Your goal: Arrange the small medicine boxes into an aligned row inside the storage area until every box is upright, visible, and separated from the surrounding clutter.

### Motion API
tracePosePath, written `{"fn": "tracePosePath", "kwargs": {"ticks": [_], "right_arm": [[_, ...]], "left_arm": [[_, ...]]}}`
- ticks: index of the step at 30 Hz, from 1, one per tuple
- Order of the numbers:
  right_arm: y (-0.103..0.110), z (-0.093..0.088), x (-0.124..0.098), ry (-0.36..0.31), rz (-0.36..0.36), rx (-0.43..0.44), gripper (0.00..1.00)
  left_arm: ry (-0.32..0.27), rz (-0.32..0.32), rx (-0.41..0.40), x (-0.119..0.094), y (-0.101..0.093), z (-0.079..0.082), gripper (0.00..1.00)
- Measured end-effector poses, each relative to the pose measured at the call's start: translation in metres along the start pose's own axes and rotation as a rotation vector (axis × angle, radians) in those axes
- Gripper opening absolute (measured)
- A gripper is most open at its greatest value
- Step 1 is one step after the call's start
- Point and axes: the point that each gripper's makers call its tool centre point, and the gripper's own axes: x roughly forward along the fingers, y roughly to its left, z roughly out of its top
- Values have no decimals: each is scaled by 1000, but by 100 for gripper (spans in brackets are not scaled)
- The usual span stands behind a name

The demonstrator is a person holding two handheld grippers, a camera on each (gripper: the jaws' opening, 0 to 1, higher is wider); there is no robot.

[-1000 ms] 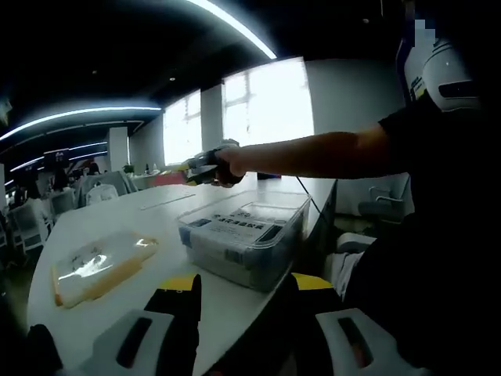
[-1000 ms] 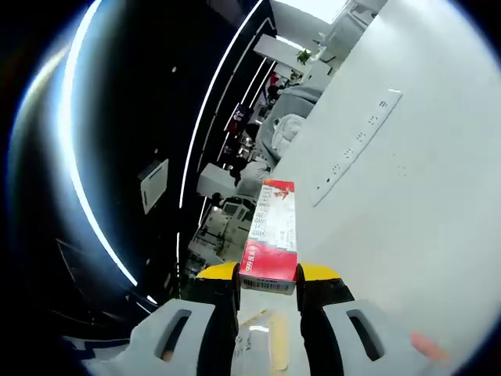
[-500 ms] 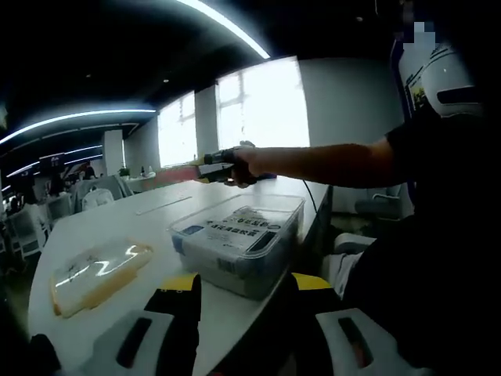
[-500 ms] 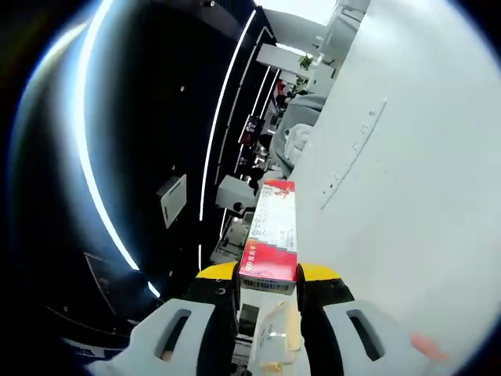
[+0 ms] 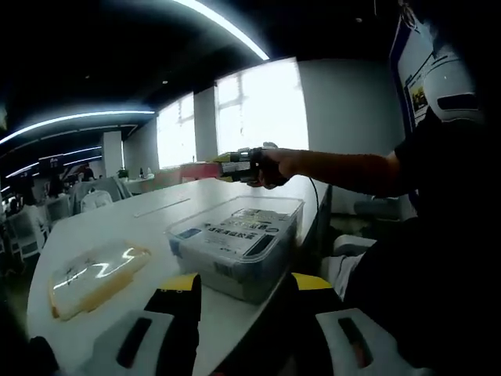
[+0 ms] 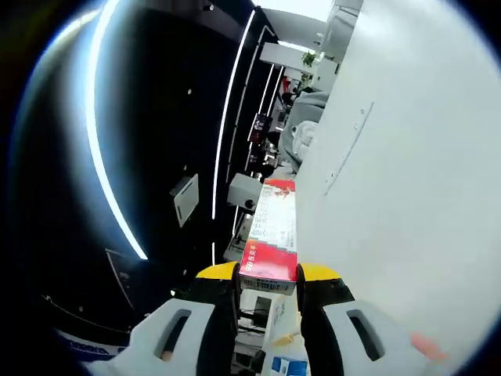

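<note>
A clear plastic storage box (image 5: 239,244) with several medicine boxes inside sits on the white table (image 5: 117,227) just ahead of my left gripper (image 5: 239,301), whose jaws stand open with nothing between them. Its clear lid (image 5: 94,270) lies to the left. A person's arm reaches across above the box, holding my right gripper (image 5: 235,159) out over the table. In the right gripper view, the right gripper (image 6: 267,274) is shut on a red and white medicine box (image 6: 272,233), held rolled sideways above the table (image 6: 407,172).
Office chairs (image 5: 23,223) stand at the table's far left end. Bright windows (image 5: 262,106) fill the back wall. The person's dark clothing (image 5: 430,258) takes up the right side. A corner of the storage box (image 6: 286,364) shows below the right jaws.
The right gripper with the red and white box has swung rightward over the storage box and rolled slightly. The left gripper view has shifted a little; the box and lid stay put.
</note>
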Motion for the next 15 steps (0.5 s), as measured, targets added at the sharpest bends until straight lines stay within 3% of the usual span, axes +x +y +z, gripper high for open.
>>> {"fn": "tracePosePath", "kwargs": {"ticks": [4,11,12,15], "right_arm": [[-5,14,-10,1,23,9,27],[-12,20,-14,17,40,12,27],[-2,-10,-25,16,47,8,27],[2,-19,-28,15,58,10,27]], "left_arm": [[-4,-3,4,1,-1,3,44],[-10,-3,11,4,0,8,44],[-10,-4,12,4,1,9,44],[-16,-1,16,7,5,14,44]]}}
